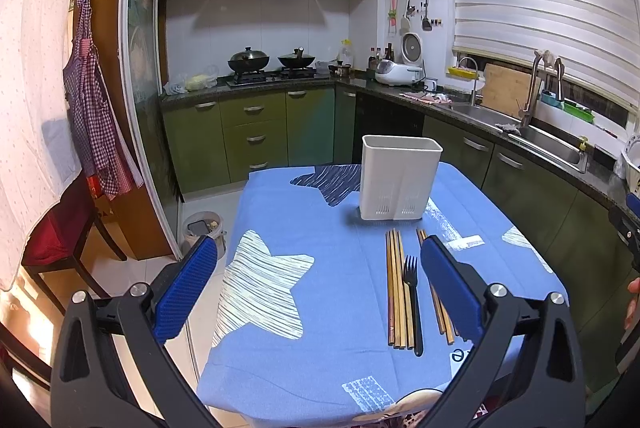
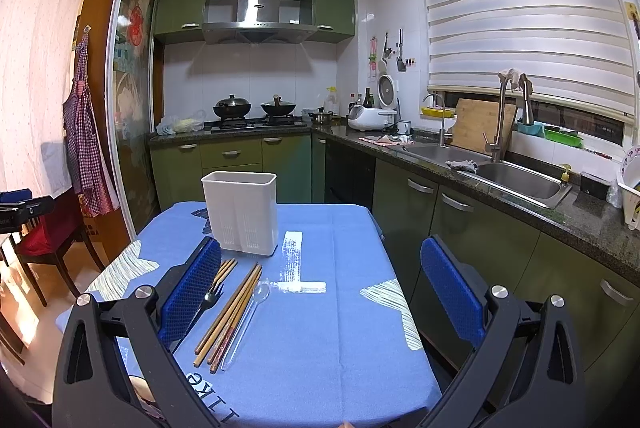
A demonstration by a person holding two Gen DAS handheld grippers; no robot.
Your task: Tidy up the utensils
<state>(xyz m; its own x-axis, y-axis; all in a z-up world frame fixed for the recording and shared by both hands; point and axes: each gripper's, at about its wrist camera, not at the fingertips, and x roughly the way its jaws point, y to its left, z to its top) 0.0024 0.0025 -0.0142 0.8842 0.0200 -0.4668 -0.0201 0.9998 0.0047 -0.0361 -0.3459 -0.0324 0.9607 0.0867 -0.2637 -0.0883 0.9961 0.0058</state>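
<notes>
A white utensil holder (image 1: 398, 184) (image 2: 242, 212) stands upright toward the far end of the blue table (image 1: 312, 328) (image 2: 320, 328). In front of it lie several wooden chopsticks (image 1: 395, 288) (image 2: 230, 312), a black fork (image 1: 412, 292) (image 2: 204, 304) and a clear plastic spoon (image 2: 252, 312). My left gripper (image 1: 318, 276) hovers open above the table's near left, its right finger covering some chopsticks. My right gripper (image 2: 320, 280) is open too, over the table's near right, its left finger beside the fork. Both hold nothing.
Green cabinets (image 1: 248, 136), a stove with two woks (image 2: 256, 108) and a counter with a sink (image 2: 512, 180) run behind and to the right. A bin (image 1: 204, 228) and a dark chair (image 1: 60, 240) stand left of the table. A hand (image 1: 632, 300) shows at the right edge.
</notes>
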